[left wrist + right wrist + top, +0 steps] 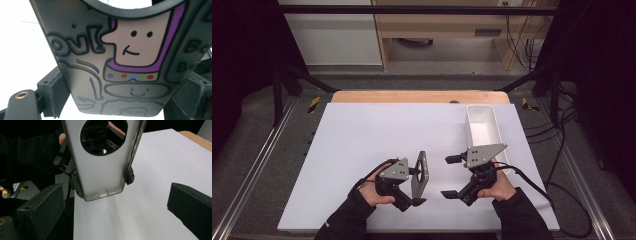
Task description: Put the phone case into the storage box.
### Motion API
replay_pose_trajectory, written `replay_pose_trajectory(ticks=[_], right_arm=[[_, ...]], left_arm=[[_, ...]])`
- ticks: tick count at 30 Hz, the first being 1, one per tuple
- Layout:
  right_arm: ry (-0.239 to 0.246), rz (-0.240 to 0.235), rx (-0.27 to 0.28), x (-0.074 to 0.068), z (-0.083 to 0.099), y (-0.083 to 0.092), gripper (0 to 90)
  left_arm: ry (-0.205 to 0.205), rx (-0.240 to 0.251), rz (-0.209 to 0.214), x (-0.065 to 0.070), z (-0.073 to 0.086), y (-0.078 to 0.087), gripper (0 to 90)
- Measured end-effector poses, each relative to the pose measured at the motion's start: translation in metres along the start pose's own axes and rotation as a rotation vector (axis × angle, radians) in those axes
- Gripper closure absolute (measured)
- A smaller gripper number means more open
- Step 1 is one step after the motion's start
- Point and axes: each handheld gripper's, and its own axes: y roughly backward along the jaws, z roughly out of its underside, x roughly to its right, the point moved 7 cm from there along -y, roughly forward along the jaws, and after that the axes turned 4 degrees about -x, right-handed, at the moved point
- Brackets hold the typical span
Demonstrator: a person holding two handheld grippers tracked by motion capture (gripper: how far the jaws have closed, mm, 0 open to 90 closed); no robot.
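The left gripper (416,186) clamped a cartoon-printed phone case (420,173) upright above the bench (362,145), left of the white bin (482,131); the right gripper (451,176) gaped empty beside it.

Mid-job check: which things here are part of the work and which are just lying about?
In the job:
phone case, clamped in the left gripper
right gripper, fingers open beside the case

Lying about:
white bin
white table
cables
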Motion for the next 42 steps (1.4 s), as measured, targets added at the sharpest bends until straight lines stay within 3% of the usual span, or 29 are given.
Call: replay_pose_trajectory(ticks=[18,42], right_arm=[[0.008,-0.03,0.007,-0.003,-0.004,-0.007,1.5],[0.007,-0.061,0.043,-0.004,-0.008,-0.015,2.2]], left_arm=[[-0.033,-0.009,0.034,0.002,-0.014,-0.008,11.7],[-0.056,-0.025,0.07,0.007,-0.01,-0.027,11.7]])
